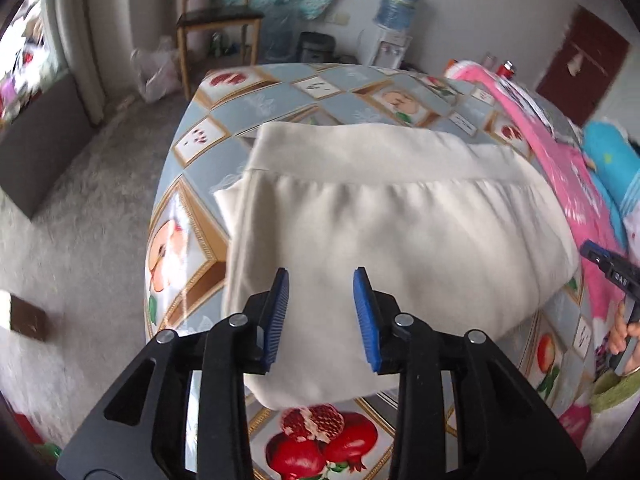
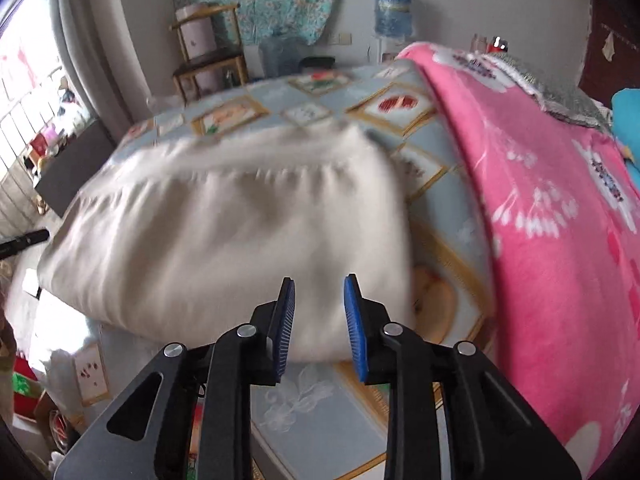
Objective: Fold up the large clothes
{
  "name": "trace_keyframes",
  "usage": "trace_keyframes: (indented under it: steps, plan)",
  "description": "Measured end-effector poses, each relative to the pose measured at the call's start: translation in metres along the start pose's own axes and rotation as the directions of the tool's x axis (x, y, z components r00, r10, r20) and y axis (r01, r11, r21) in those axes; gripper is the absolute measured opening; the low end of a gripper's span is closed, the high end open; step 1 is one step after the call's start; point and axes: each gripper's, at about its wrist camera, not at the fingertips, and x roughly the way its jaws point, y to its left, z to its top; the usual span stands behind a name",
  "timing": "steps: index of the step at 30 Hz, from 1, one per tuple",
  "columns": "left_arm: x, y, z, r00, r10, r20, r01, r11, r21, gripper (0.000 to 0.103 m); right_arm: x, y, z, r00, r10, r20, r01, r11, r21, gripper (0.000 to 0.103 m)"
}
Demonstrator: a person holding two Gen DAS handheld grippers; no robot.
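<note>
A cream-white garment (image 1: 380,240) lies folded on the table with the fruit-print cloth (image 1: 200,184); its waistband edge is at the far side. My left gripper (image 1: 322,276) is open and empty, just above the garment's near left part. In the right wrist view the same garment (image 2: 224,232) fills the middle, blurred. My right gripper (image 2: 320,284) is open and empty over the garment's near right edge. The right gripper also shows at the right edge of the left wrist view (image 1: 612,272), held by a hand.
A pink flowered blanket (image 2: 552,240) lies along the table's right side, with a blue item (image 1: 608,160) beyond it. A wooden shelf (image 1: 216,36), a water dispenser (image 1: 394,24) and a plastic bag stand by the far wall. Grey carpet (image 1: 72,216) is left of the table.
</note>
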Motion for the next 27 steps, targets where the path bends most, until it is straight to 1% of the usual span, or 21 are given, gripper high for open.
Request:
trace_keyframes:
  steps: [1, 2, 3, 4, 6, 7, 8, 9, 10, 12, 13, 14, 15, 16, 17, 19, 21, 23, 24, 26, 27]
  plan:
    - [0.003, -0.007, -0.006, 1.000, 0.031, -0.004, -0.030, 0.999, 0.028, 0.033, 0.012, 0.000, -0.006, 0.999, -0.021, -0.037, 0.021, 1.000, -0.004, 0.026]
    - [0.011, -0.010, -0.011, 0.997, 0.072, -0.028, -0.070, 0.996, 0.050, 0.033, 0.026, -0.004, -0.016, 0.997, -0.039, -0.070, 0.040, 0.999, 0.011, 0.026]
    - [0.019, -0.013, -0.017, 0.992, 0.111, -0.064, -0.107, 0.992, 0.061, 0.033, 0.024, -0.007, -0.018, 0.999, -0.032, -0.035, 0.032, 0.999, 0.023, 0.026]
    - [0.025, -0.012, -0.022, 0.985, 0.144, -0.094, -0.139, 0.988, 0.065, 0.034, 0.021, -0.008, -0.016, 0.998, -0.035, -0.047, 0.036, 0.999, 0.033, 0.026]
    - [0.015, -0.011, -0.027, 0.988, 0.145, -0.057, -0.142, 0.988, 0.056, 0.033, 0.011, -0.003, -0.009, 0.997, -0.048, -0.055, 0.051, 0.997, 0.050, 0.027]
    - [0.007, -0.014, -0.026, 0.988, 0.150, -0.035, -0.148, 0.987, 0.061, 0.033, 0.003, 0.002, -0.006, 0.999, -0.029, -0.035, 0.031, 0.998, 0.049, 0.027]
    - [-0.002, -0.020, -0.025, 0.989, 0.150, -0.006, -0.149, 0.986, 0.070, 0.033, -0.006, 0.012, -0.002, 1.000, 0.024, -0.003, -0.024, 0.999, 0.043, 0.027]
    - [-0.012, -0.031, -0.023, 0.991, 0.126, 0.039, -0.129, 0.988, 0.085, 0.033, -0.008, 0.023, 0.000, 0.997, 0.074, 0.019, -0.075, 0.997, 0.033, 0.028]
    - [-0.016, -0.041, -0.022, 0.993, 0.100, 0.057, -0.106, 0.989, 0.103, 0.033, -0.011, 0.038, 0.002, 0.991, 0.126, 0.038, -0.126, 0.992, 0.014, 0.030]
    - [-0.013, -0.069, -0.023, 0.996, 0.062, 0.060, -0.071, 0.984, 0.165, 0.033, -0.009, 0.067, 0.003, 0.979, 0.197, 0.049, -0.195, 0.980, -0.047, 0.032]
    - [-0.008, -0.079, -0.024, 0.997, 0.065, 0.049, -0.073, 0.980, 0.183, 0.034, -0.004, 0.081, 0.002, 0.977, 0.207, 0.045, -0.203, 0.976, -0.082, 0.032]
    - [0.004, -0.088, -0.028, 0.997, 0.075, 0.017, -0.077, 0.976, 0.203, 0.034, 0.002, 0.092, 0.000, 0.978, 0.208, 0.034, -0.203, 0.973, -0.108, 0.032]
    - [0.015, -0.093, -0.032, 0.996, 0.085, -0.012, -0.080, 0.975, 0.209, 0.034, 0.018, 0.103, -0.003, 0.979, 0.206, -0.006, -0.205, 0.969, -0.134, 0.032]
    - [0.029, -0.092, -0.038, 0.993, 0.106, -0.046, -0.095, 0.974, 0.205, 0.036, 0.030, 0.112, -0.006, 0.983, 0.180, -0.033, -0.183, 0.972, -0.150, 0.032]
    - [0.030, -0.089, -0.041, 0.994, 0.103, -0.031, -0.095, 0.975, 0.199, 0.036, 0.040, 0.112, -0.010, 0.984, 0.171, -0.047, -0.176, 0.971, -0.162, 0.032]
    - [0.022, -0.085, -0.043, 0.996, 0.088, -0.023, -0.082, 0.978, 0.190, 0.036, 0.035, 0.108, -0.007, 0.982, 0.179, -0.067, -0.187, 0.970, -0.155, 0.032]
    - [0.012, -0.081, -0.041, 0.998, 0.060, -0.002, -0.058, 0.982, 0.182, 0.036, 0.023, 0.110, 0.001, 0.981, 0.185, -0.055, -0.192, 0.968, -0.163, 0.032]
    - [0.003, -0.083, -0.037, 0.999, 0.036, 0.036, -0.043, 0.981, 0.188, 0.035, 0.011, 0.121, 0.003, 0.971, 0.240, -0.023, -0.240, 0.953, -0.186, 0.032]
    - [0.000, -0.084, -0.034, 0.999, 0.007, 0.048, -0.015, 0.983, 0.182, 0.035, 0.009, 0.126, 0.005, 0.961, 0.275, -0.007, -0.271, 0.942, -0.199, 0.032]
    - [0.007, -0.087, -0.029, 0.999, -0.030, 0.034, 0.024, 0.986, 0.163, 0.035, 0.013, 0.138, 0.001, 0.957, 0.289, -0.007, -0.283, 0.930, -0.234, 0.032]
    - [0.014, -0.089, -0.029, 1.000, -0.020, 0.018, 0.017, 0.987, 0.158, 0.035, 0.025, 0.144, -0.003, 0.962, 0.271, -0.032, -0.270, 0.929, -0.255, 0.032]
